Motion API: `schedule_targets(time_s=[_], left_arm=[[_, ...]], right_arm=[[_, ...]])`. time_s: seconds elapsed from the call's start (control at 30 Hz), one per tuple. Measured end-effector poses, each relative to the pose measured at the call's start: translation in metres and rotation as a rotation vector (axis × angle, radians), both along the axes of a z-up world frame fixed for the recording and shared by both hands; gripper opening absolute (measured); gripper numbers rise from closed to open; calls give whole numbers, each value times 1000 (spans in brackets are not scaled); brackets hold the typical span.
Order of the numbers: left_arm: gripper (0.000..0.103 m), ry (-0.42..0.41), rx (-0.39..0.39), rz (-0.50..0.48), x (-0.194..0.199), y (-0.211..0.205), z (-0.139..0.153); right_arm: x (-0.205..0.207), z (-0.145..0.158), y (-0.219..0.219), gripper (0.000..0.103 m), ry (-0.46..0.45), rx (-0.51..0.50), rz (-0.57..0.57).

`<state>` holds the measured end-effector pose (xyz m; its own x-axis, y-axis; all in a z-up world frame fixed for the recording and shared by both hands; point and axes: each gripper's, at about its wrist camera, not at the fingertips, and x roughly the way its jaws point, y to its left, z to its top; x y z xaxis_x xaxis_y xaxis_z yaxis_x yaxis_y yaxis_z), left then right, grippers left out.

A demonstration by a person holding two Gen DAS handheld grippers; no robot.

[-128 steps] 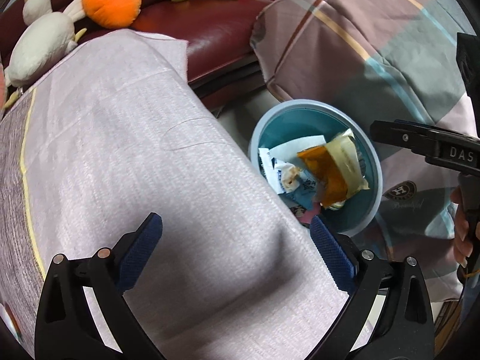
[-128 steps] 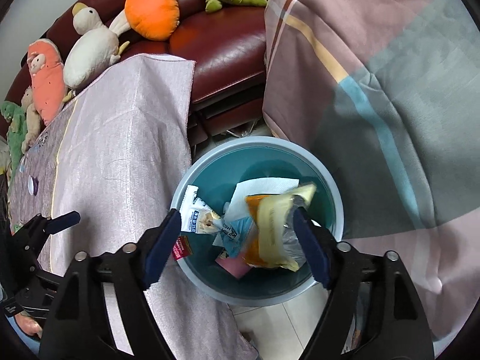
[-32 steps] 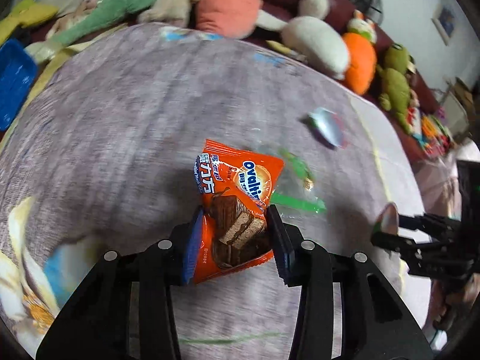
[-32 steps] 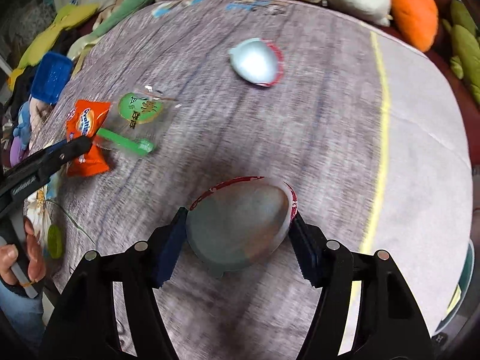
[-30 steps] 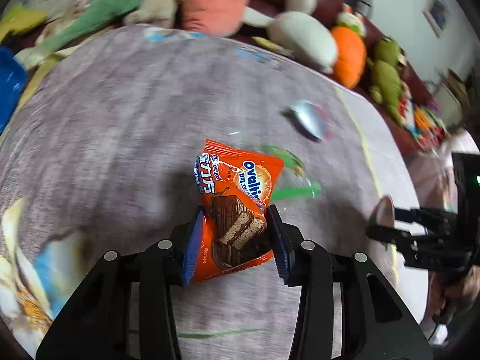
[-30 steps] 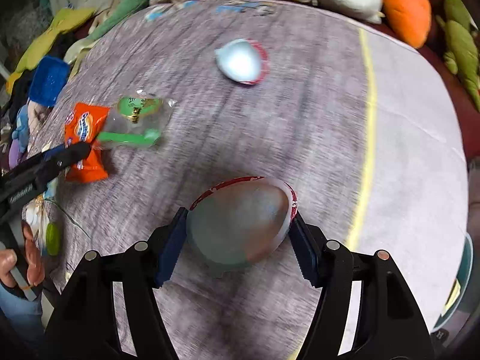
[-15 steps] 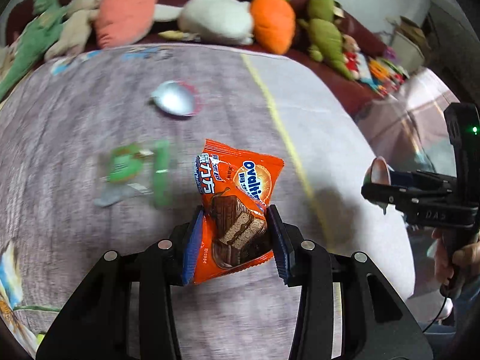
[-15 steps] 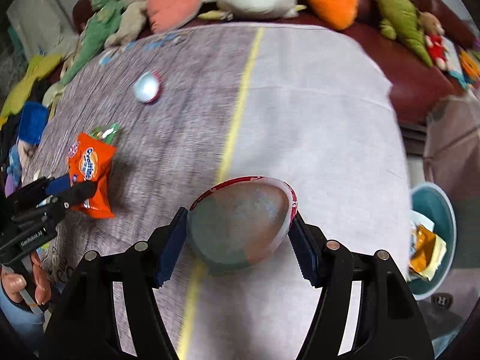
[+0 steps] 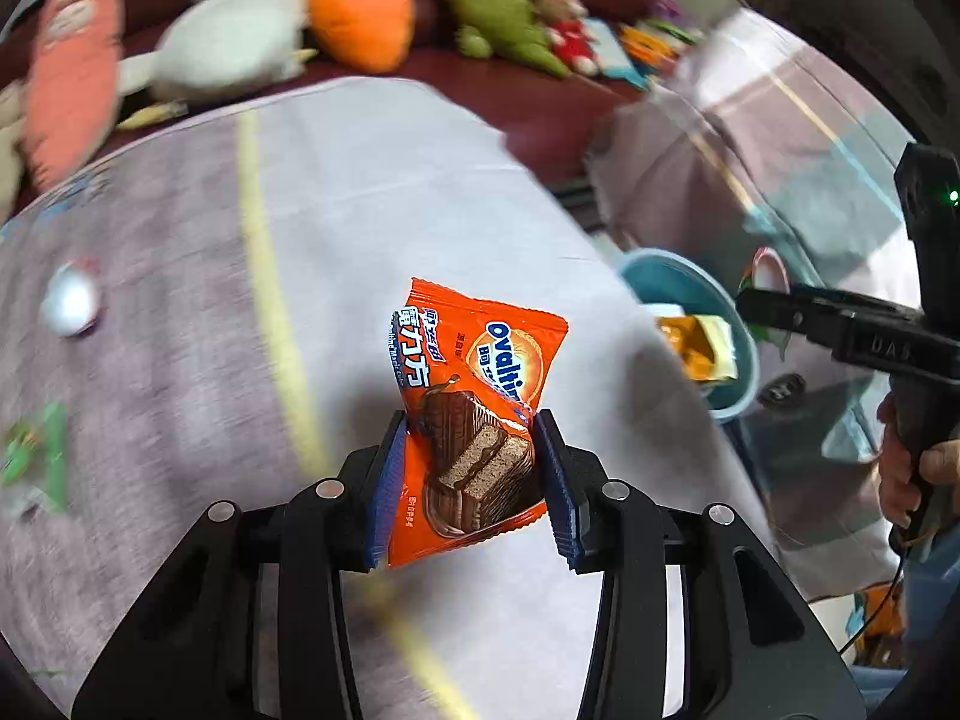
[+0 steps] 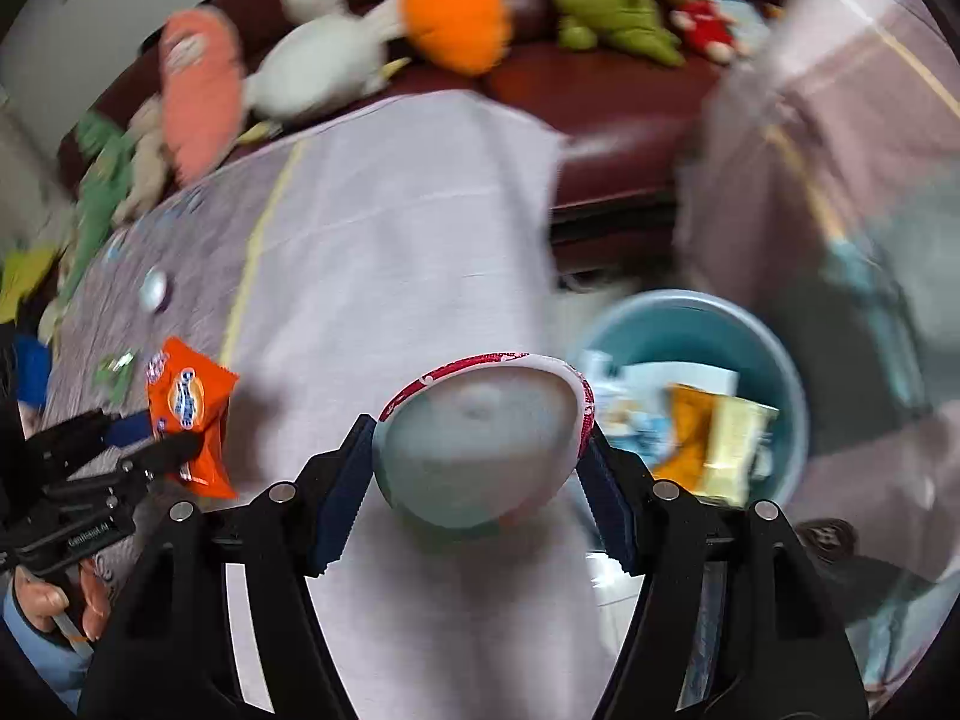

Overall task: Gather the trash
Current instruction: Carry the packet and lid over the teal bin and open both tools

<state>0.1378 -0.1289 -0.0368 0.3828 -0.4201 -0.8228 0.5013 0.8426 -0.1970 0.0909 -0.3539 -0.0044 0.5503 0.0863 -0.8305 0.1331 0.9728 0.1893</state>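
My left gripper (image 9: pixel 471 474) is shut on an orange Ovaltine snack wrapper (image 9: pixel 474 414) and holds it above the cloth-covered table (image 9: pixel 360 210). My right gripper (image 10: pixel 480 474) is shut on a round foil lid with a red rim (image 10: pixel 480 444), held near the table's right edge. The teal trash bin (image 10: pixel 708 324) stands on the floor past that edge with wrappers and paper inside; it also shows in the left wrist view (image 9: pixel 672 276). The right gripper (image 9: pixel 762 294) hovers over the bin there. The left gripper (image 10: pixel 168 450) with the wrapper (image 10: pixel 192 414) shows at left.
Another foil lid (image 9: pixel 69 300) and a green wrapper (image 9: pixel 36 450) lie on the table at left. Plush toys (image 9: pixel 360 6) line a dark red sofa (image 10: pixel 600 90) behind. A checked blanket (image 9: pixel 780 138) covers the seat beside the bin.
Both grippers have swung right across the table toward the bin, each keeping its item. The bin has come into view; the lid and green wrapper on the table have slid far left.
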Motion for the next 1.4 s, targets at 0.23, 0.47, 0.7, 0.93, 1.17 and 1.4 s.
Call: schedule_targets(time_s=[0.23,0.47,0.7,0.93,1.17,1.4], left_arm=[[43,33,30,-139,4,-98,-12],[43,53,55,-250,0,-179,-21],[43,76,62,-288,1,-216,-32],[43,87,64,-295,5,-232,-38],[43,86,68,-299,8,-237,-39],[43,96,71,-308,13,-248,-45]], right_arm=[[-23,-10,-82,63,0,15,-133],[-36,-23,-133,63,7,50,-201],[-36,-34,-153,63,28,64,-216],[-30,-37,-160,63,38,68,-210],[-25,-33,-164,63,30,63,-205],[-20,-32,-170,63,33,55,-213]])
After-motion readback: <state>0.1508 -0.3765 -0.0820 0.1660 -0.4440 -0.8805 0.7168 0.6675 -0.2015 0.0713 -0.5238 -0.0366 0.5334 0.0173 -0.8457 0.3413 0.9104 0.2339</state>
